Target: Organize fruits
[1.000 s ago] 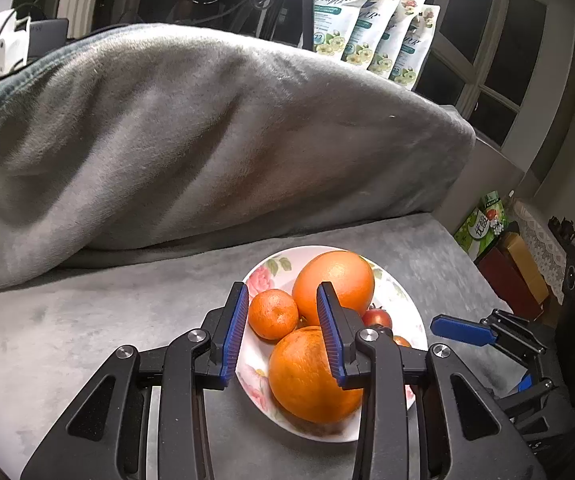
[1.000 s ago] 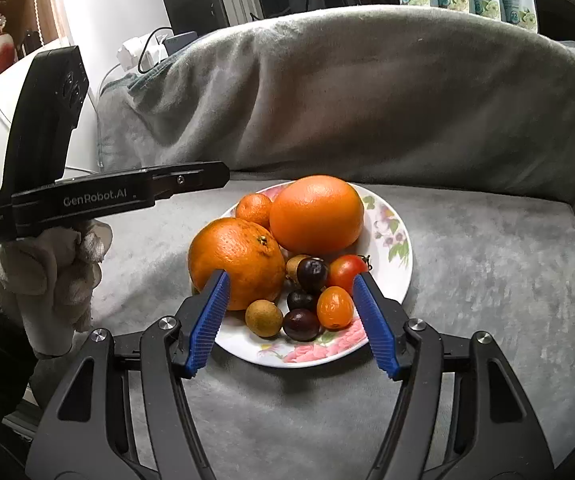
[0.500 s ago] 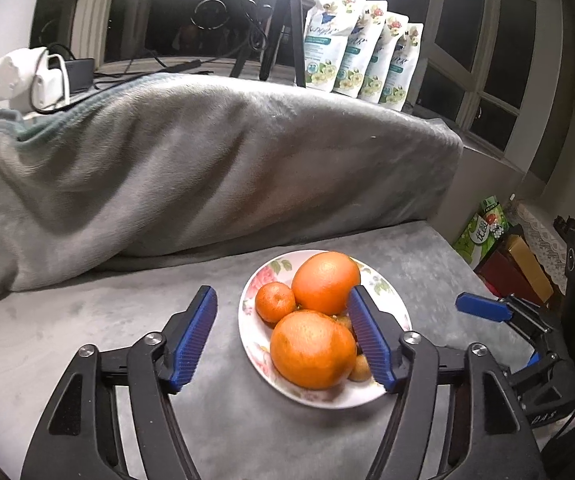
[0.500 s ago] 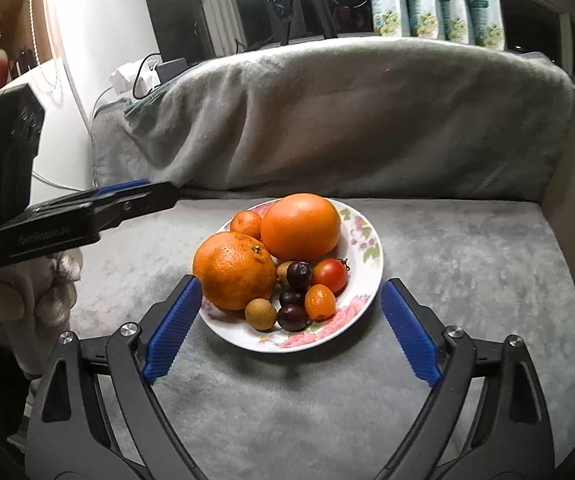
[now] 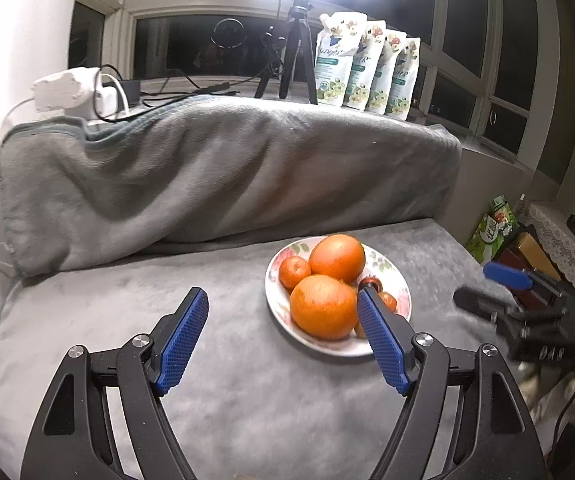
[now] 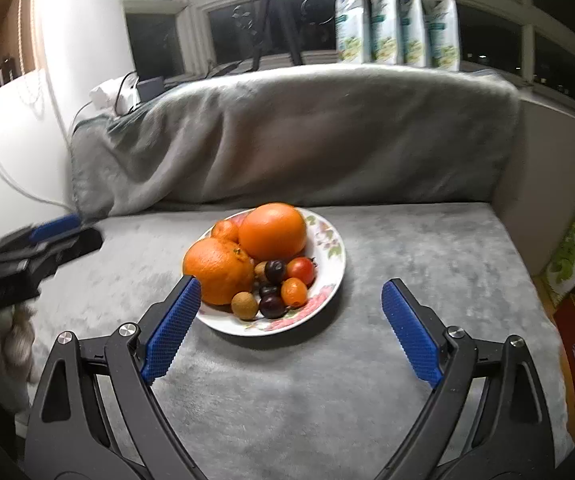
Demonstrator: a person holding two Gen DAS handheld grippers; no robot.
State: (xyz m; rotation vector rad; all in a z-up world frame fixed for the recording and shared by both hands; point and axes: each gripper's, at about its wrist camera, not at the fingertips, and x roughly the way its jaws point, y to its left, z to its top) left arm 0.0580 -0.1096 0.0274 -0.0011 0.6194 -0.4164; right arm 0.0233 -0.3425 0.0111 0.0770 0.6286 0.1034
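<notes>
On the far left of the right wrist view, the left tool (image 6: 47,240) shows as a blurred black body with a blue pad, carried by a gloved hand (image 6: 7,344) just below it. It hovers over the grey blanket (image 6: 367,360) that covers the seat and hangs well apart from the plate (image 6: 333,276).

In its own camera the left tool (image 5: 283,336) stands wide. Its jaws have just been opening and nothing is pinched between them. Its left finger hangs over bare blanket, and its right fingertip overlaps the near edge of the fruit pile in the picture without pressing on anything.

Near the middle of the seat sits the flowered plate with all the fruit on it. A rough-skinned orange (image 6: 217,270) lies at its left front, a small tangerine (image 6: 225,230) sits behind that, and a big smooth orange (image 6: 273,232) fills the back. To the right of these lie small pieces: a brown longan (image 6: 244,305) at the front rim, dark plums (image 6: 273,306), an orange cherry tomato (image 6: 293,292) and a red one (image 6: 301,270).

The right tool (image 6: 287,328) is also wide, its jaws having just been opening. The plate shows in the gap between them, yet neither pad touches it.

Behind the seat, the blanket drapes over a backrest. On the windowsill stand a tripod (image 6: 275,20) and four white pouches (image 6: 397,16).
</notes>
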